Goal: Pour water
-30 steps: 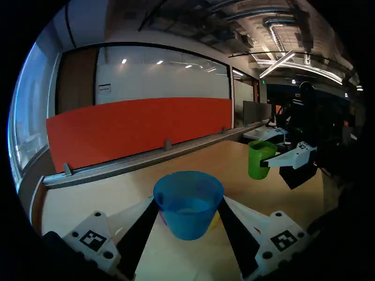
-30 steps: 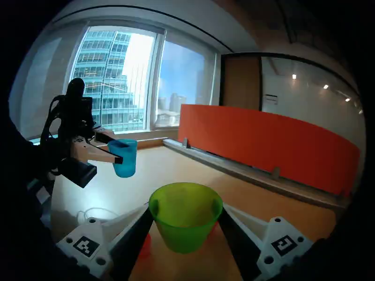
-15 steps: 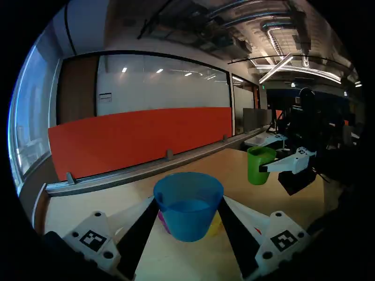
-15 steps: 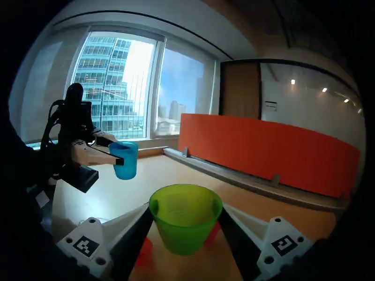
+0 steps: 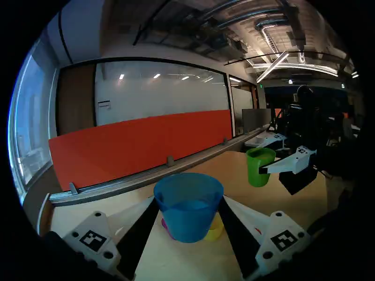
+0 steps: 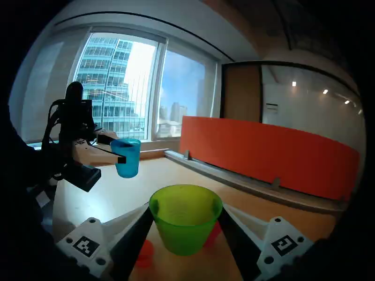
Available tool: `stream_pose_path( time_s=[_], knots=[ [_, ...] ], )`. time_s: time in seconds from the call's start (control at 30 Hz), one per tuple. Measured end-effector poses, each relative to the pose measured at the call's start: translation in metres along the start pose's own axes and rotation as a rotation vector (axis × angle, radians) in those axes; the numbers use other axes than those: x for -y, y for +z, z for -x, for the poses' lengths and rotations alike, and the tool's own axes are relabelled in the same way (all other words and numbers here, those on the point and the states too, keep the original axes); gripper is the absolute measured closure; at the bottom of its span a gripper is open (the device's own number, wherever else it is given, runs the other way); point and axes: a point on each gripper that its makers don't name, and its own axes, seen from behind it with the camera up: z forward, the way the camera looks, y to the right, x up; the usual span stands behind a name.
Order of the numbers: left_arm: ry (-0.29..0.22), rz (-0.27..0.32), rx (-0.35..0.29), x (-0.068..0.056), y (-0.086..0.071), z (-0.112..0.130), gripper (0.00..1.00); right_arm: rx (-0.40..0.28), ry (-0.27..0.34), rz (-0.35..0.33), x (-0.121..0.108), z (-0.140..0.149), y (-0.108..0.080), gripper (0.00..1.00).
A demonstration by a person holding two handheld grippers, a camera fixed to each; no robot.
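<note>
Your left gripper (image 5: 188, 202) stays clamped on the blue cup (image 5: 188, 220), both fingers pressed to its sides, the cup upright with water inside. Your right gripper (image 6: 185, 211) grips the green cup (image 6: 185, 229) the same way, also upright. Both cups are held above the wooden table (image 6: 140, 182), well apart from each other. Little has changed since a second ago: the blue cup has edged slightly toward the green one in the right gripper view, and the orange partition (image 5: 140, 140) sits lower in the left gripper view.

The blue cup (image 5: 188, 213) and green cup (image 6: 185, 218) look translucent smooth plastic, the table (image 6: 122, 196) matt wood.
</note>
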Motion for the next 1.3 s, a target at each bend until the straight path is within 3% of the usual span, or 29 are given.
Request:
stream_pose_path(
  time_s=[0.67, 1.3],
  knots=[
    [0.117, -0.017, -0.065, 0.000, 0.004, -0.037, 0.15, -0.005, 0.009, -0.075, 0.023, -0.005, 0.016, 0.09],
    [0.300, -0.032, -0.098, -0.006, 0.013, -0.078, 0.15, -0.017, 0.007, -0.162, 0.053, -0.008, 0.041, 0.09]
  ],
)
